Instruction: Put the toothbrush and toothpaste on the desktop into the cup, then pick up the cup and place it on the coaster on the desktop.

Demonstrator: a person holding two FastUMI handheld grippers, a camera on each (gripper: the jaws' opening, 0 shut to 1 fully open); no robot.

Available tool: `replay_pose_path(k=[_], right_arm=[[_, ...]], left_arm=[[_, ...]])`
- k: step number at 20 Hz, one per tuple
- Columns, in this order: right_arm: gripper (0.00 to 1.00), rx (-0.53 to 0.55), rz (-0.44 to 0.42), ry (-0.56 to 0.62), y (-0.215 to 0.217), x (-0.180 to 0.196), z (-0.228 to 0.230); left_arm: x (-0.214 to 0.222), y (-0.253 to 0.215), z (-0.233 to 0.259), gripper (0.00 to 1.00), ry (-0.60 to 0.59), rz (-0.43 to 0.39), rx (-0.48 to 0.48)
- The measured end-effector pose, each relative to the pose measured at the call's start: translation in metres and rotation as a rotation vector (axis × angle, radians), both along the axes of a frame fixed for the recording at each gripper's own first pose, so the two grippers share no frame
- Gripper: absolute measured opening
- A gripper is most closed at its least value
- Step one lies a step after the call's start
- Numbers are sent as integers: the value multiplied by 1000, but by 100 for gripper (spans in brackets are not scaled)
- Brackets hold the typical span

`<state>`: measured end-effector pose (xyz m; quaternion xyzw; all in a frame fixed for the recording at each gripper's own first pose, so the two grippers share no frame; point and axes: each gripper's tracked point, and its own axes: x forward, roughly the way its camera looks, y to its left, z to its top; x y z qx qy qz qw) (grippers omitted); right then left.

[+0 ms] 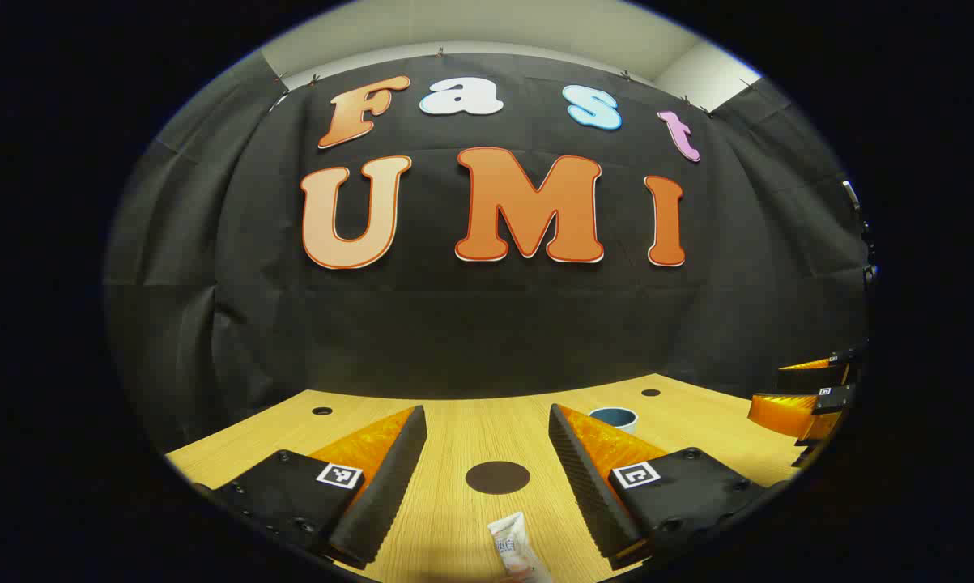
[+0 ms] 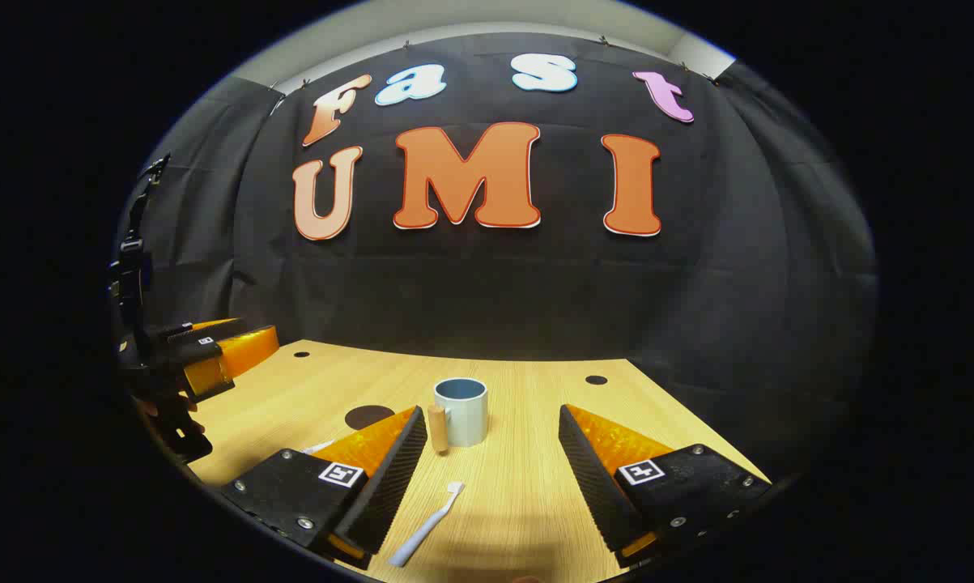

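left tool [image 1: 487, 478] wide over toothpaste [image 1: 516, 551] | right tool [image 2: 487, 470] wide over toothbrush [image 2: 426, 526] | cup [image 2: 462, 411] mid-counter [image 2: 535, 486], room around | coaster [image 1: 497, 477] apart

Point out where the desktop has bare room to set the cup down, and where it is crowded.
Bare wood lies right of the cup, toward the desk edge, and behind it up to the wall. Crowded: the near left, where the toothbrush, toothpaste and coaster lie, with the left gripper above.
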<state>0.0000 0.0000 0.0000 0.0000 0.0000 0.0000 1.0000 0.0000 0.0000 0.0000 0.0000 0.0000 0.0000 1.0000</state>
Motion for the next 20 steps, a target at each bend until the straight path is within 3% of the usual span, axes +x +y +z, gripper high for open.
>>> replay_pose_path(k=[14, 20], right_arm=[[98, 13, 38, 64, 11, 7, -13], [97, 33, 37, 156, 15, 10, -33]], left_arm=[[7, 1, -8, 96, 75, -9, -6], [7, -4, -35, 96, 200, -38, -23]])
